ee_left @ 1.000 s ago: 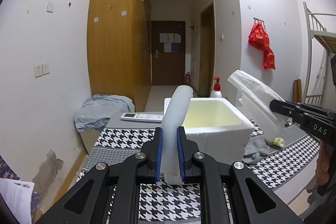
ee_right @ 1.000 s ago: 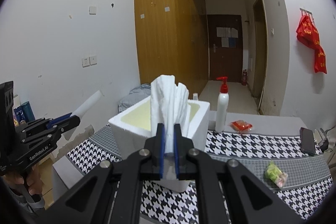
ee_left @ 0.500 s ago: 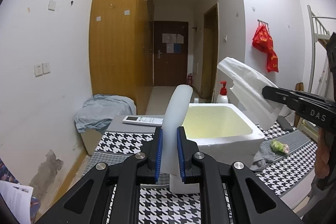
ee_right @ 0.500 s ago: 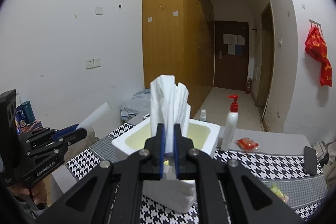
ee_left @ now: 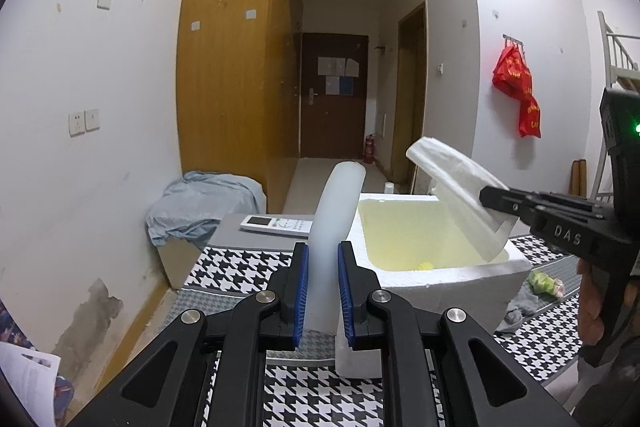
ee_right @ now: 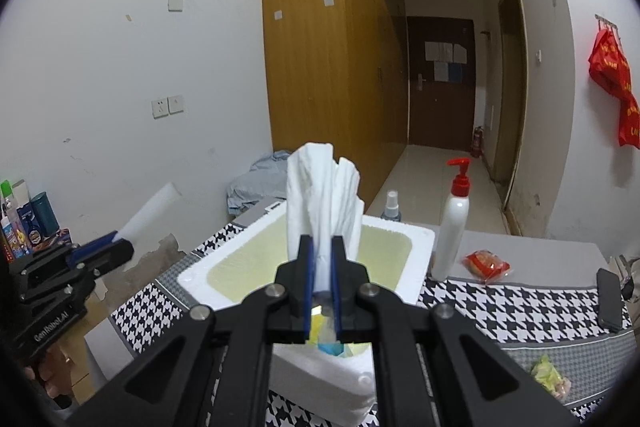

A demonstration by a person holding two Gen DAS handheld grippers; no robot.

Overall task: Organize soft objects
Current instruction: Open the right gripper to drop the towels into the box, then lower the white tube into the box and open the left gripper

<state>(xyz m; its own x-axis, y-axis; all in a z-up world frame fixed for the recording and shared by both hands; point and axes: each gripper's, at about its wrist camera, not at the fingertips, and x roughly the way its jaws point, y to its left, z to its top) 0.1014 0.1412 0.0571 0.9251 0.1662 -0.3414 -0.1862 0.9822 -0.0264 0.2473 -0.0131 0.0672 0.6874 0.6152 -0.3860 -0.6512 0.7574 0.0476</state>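
My left gripper (ee_left: 322, 291) clamps a white foam tube (ee_left: 336, 223) beside the foam box's (ee_right: 416, 247) near rim; my right gripper (ee_right: 320, 281) pinches a folded tissue wad (ee_right: 320, 195) above its open hollow

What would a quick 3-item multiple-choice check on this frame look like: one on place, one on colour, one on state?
1. Where does the remote control lie?
A. inside the foam box
B. on the table beyond the foam box
C. on the floor

2. What colour is the pump bottle's pump head?
A. red
B. blue
C. green

3. What state is the right gripper in?
A. open and empty
B. shut on nothing
C. shut on the white tissue bundle

Key: 1 B, it rests on the grey tabletop behind the foam box; 2 A, red pump over a white body; 3 C, the jaws pinch the bundle's base.
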